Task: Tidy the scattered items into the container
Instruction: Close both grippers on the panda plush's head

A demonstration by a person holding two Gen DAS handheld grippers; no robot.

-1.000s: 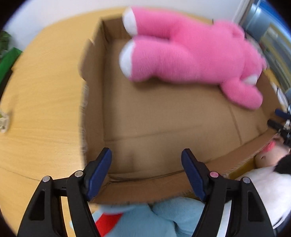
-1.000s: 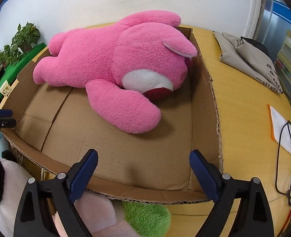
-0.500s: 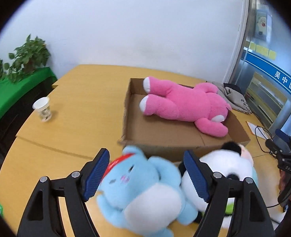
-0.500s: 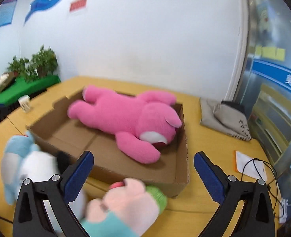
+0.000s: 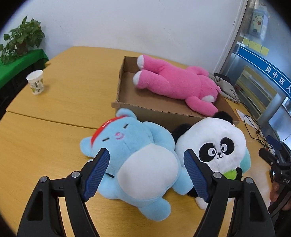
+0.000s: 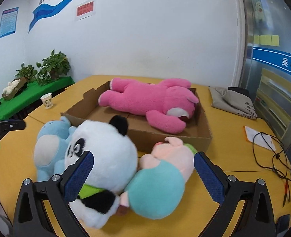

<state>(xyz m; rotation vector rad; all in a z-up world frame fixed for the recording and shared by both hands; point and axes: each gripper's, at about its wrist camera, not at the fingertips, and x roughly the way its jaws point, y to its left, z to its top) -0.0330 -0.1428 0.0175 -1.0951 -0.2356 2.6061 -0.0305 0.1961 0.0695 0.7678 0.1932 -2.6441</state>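
The left hand-held gripper point(image 5: 145, 164) pointed forward and downward, its two blue-padded fingers point(image 5: 98, 172) spread apart with nothing pressed between the pads. Its jaws had just been opening a little further. The right hand-held gripper point(image 6: 143, 169) was likewise tilted downward, its blue pads point(image 6: 208, 174) spread very wide and gripping nothing; its jaws had also just been opening. In the left wrist view the right hand-held gripper showed at the far right edge, held by the person's hand point(image 5: 277, 195) in a dark sleeve. In the right wrist view the left one showed at the left edge.
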